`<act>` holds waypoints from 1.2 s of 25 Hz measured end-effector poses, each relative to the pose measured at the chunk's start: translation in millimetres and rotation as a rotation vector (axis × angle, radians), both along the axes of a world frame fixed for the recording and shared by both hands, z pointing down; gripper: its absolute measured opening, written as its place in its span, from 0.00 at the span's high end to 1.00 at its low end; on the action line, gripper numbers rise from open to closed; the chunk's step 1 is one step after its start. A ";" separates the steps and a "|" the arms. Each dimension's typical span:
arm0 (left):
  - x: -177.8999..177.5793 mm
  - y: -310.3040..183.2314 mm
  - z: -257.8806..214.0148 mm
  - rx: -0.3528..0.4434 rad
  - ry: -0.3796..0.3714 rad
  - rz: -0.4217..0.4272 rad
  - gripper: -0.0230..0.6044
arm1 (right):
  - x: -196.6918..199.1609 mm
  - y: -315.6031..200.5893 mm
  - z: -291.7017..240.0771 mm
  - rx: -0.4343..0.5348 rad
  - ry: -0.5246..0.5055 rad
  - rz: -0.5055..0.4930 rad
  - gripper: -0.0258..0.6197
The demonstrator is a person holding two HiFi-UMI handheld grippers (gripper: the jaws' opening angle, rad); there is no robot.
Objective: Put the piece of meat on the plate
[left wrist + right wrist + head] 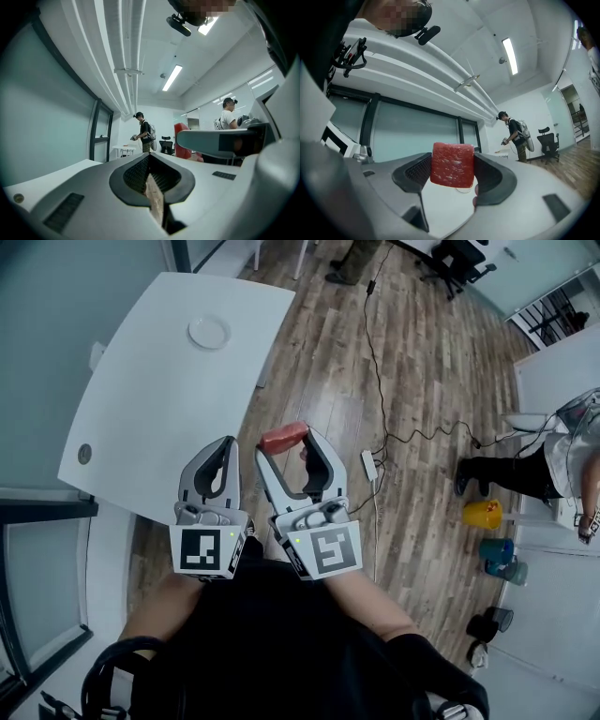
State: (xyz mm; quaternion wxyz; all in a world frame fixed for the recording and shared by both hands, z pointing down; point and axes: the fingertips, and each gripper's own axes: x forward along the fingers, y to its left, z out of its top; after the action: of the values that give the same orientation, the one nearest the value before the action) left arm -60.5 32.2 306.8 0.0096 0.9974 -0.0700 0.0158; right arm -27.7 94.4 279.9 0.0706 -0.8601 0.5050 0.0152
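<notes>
Wood floor [319,409] w/ a white table [141,418] at left. The plate [208,332] sits near its far end. My right gripper [289,448] pinches the piece of meat [284,437] in the air, well apart from the plate. Left gripper [225,451] beside it, jaws pressed together.

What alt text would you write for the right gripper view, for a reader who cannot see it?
A red, square-cut piece of meat is clamped between the two grey jaws of the right gripper. Behind are a window wall, white ceiling and a distant standing person.
</notes>
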 end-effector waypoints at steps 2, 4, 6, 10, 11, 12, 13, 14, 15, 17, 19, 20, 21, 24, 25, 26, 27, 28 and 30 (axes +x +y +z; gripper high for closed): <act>5.7 -8.6 -4.4 0.007 0.010 0.008 0.96 | 5.5 -6.4 -1.2 -0.007 0.019 0.005 0.52; 8.3 -17.6 -2.9 0.013 0.012 0.012 0.97 | 8.4 -15.0 -5.3 0.008 0.034 0.007 0.52; 8.6 -23.7 -0.2 0.014 0.009 0.013 0.96 | 10.8 -21.3 -10.1 0.029 0.032 0.011 0.52; 14.1 -30.5 -5.8 0.014 -0.001 0.006 0.96 | 20.8 -24.1 -10.2 -0.004 0.033 0.018 0.52; 16.2 -31.6 -5.7 0.013 -0.005 0.003 0.96 | 22.9 -25.3 -9.6 -0.007 0.029 0.017 0.52; 18.3 -32.1 -4.4 0.013 -0.009 0.000 0.97 | 24.8 -27.0 -9.4 -0.003 0.022 0.015 0.52; 20.4 -32.3 -2.3 0.014 -0.012 -0.003 0.96 | 26.7 -29.1 -9.1 0.006 0.014 0.012 0.52; 22.8 -32.7 0.1 0.015 -0.015 -0.007 0.96 | 29.1 -30.9 -7.6 0.012 0.008 0.006 0.52; 25.8 -33.6 2.2 0.017 -0.015 -0.015 0.96 | 32.2 -32.6 -4.4 0.011 0.006 -0.003 0.52; 33.2 -36.4 4.6 0.018 -0.014 -0.037 0.96 | 39.9 -34.7 4.9 -0.006 0.011 -0.030 0.52; 40.0 -37.6 4.2 0.017 -0.013 -0.061 0.96 | 47.3 -35.9 9.9 -0.019 0.012 -0.056 0.52; 43.4 -37.4 3.6 0.014 -0.014 -0.071 0.96 | 51.2 -36.6 9.9 -0.021 0.010 -0.068 0.52; 47.1 -37.2 3.2 0.012 -0.017 -0.080 0.96 | 55.7 -37.6 9.2 -0.023 0.009 -0.078 0.52; 64.6 -36.7 3.3 0.010 -0.031 -0.098 0.96 | 76.1 -39.9 7.0 -0.026 0.003 -0.098 0.52; 72.8 -36.3 3.4 0.008 -0.033 -0.105 0.96 | 84.7 -39.5 7.1 -0.027 -0.001 -0.105 0.52; 81.4 -35.6 3.7 0.006 -0.035 -0.113 0.96 | 93.5 -38.6 7.9 -0.029 -0.004 -0.113 0.52; 90.2 -34.7 4.1 0.005 -0.035 -0.122 0.96 | 102.3 -37.6 9.1 -0.032 -0.005 -0.122 0.52; 99.2 -33.8 4.3 0.004 -0.035 -0.130 0.96 | 111.2 -36.6 10.0 -0.035 -0.005 -0.130 0.52; 117.5 -33.3 3.5 0.003 -0.032 -0.145 0.96 | 130.5 -35.8 9.7 -0.034 -0.005 -0.144 0.52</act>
State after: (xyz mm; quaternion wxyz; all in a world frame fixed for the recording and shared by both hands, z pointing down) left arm 57.0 -1.1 310.3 0.0081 0.9893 -0.1422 0.0307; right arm 102.8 58.6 289.6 0.0581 -0.8227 0.5655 -0.0005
